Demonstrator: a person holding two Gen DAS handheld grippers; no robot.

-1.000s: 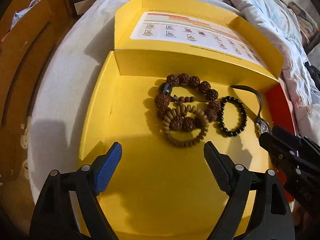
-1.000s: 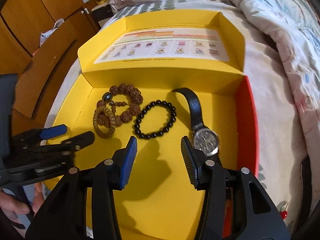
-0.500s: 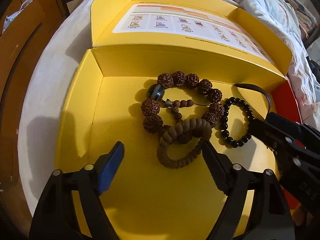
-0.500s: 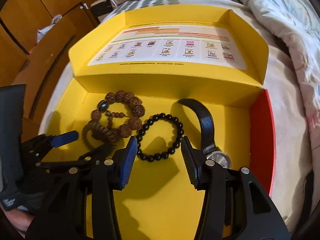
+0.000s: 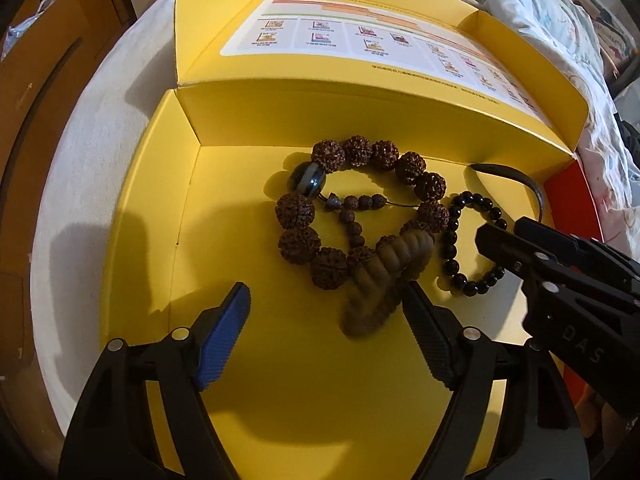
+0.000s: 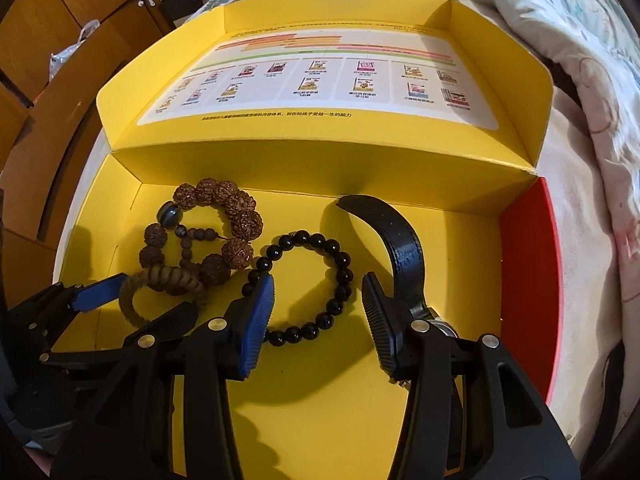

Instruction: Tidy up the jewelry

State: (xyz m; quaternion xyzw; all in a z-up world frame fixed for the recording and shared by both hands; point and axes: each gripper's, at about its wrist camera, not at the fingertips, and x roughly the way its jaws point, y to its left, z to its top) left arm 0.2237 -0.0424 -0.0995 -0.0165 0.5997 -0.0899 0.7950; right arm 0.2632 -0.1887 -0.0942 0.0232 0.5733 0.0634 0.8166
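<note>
A yellow box (image 5: 136, 240) lies open on a bed and holds the jewelry. A bracelet of big knobbly brown beads (image 5: 408, 166) (image 6: 240, 220) lies at the back left. A tan wooden bead bracelet (image 5: 384, 280) (image 6: 160, 280), blurred and bunched, sits between the fingers of my left gripper (image 5: 325, 288) (image 6: 156, 294), against its right finger. That gripper is open. My right gripper (image 6: 318, 284) (image 5: 502, 232) is open over the near arc of a black bead bracelet (image 6: 344, 276) (image 5: 452, 240). A black-strapped watch (image 6: 404, 248) lies right of it, its face half hidden behind the right finger.
The box lid (image 6: 320, 80) stands open behind, with a printed sheet inside. The box has a red right wall (image 6: 528, 260). A patterned quilt (image 6: 580, 60) lies on the right, and wooden cabinets (image 6: 60, 40) stand on the left. The near half of the box floor (image 6: 320, 400) is bare.
Both grippers came lower and nearer the jewelry. The tan bracelet went from lying flat to bunched up against the left gripper's right finger. The right gripper shifted from the watch to the black bracelet.
</note>
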